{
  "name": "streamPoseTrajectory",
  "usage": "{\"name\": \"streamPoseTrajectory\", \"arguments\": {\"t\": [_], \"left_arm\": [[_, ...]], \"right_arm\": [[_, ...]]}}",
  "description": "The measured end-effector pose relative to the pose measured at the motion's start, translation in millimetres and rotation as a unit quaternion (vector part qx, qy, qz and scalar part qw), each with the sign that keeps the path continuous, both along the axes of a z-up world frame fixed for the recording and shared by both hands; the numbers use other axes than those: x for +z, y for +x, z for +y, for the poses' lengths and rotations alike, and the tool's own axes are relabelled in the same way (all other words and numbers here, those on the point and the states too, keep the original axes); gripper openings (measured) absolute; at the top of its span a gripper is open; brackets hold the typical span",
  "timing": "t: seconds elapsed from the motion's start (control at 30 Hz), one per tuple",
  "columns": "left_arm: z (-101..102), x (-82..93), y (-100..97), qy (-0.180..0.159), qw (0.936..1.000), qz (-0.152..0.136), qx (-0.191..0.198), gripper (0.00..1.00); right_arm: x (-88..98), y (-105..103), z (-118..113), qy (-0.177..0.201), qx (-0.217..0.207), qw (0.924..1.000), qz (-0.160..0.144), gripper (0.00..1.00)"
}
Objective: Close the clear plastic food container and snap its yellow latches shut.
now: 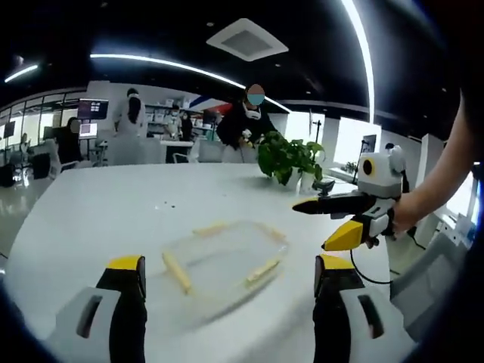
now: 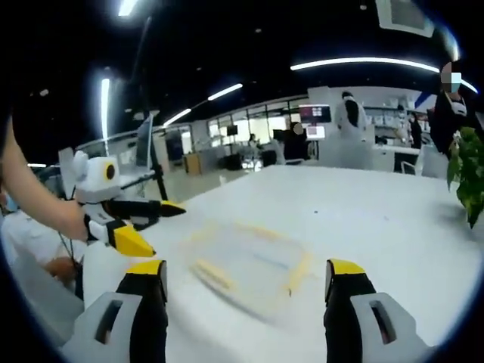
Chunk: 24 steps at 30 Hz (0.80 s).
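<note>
A clear plastic food container (image 1: 223,261) with its lid on lies flat on the white table (image 1: 113,212). Yellow latches (image 1: 176,272) run along its sides and lie flat around the rim. My left gripper (image 1: 231,276) is open, its yellow-tipped jaws standing wide on either side of the container's near edge, a little short of it. The right gripper (image 1: 325,225) comes in from the right, open and held above the table beside the container. In the right gripper view the container (image 2: 246,265) is blurred, and my right gripper (image 2: 246,280) stands open before it. The left gripper (image 2: 151,227) hangs open at the left.
A potted green plant (image 1: 290,159) stands on the far side of the table, also at the right edge (image 2: 467,174) of the right gripper view. Several people stand at desks behind the table. A person's arm (image 1: 439,181) holds the right gripper.
</note>
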<state>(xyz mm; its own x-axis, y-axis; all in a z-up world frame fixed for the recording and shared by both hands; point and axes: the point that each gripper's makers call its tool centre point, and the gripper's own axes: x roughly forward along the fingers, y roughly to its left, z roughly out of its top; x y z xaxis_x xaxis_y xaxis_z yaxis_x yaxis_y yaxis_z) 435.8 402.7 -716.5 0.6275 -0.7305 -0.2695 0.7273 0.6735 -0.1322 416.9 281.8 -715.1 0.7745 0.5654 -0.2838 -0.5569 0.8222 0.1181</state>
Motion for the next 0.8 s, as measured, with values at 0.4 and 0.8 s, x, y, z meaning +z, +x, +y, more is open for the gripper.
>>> {"name": "streamPoseTrajectory", "arguments": {"t": [0.4, 0.8], "left_arm": [[5, 9.6, -17.2, -0.006, 1.0, -0.003, 0.005, 0.92], [13, 4.6, -44.9, -0.016, 0.9997, 0.018, 0.01, 0.92]], "right_arm": [[9.0, -24, -2, 0.007, -0.011, 0.9999, -0.002, 0.87], [13.5, -44, -4, 0.007, -0.012, 0.9999, 0.001, 0.85]]}}
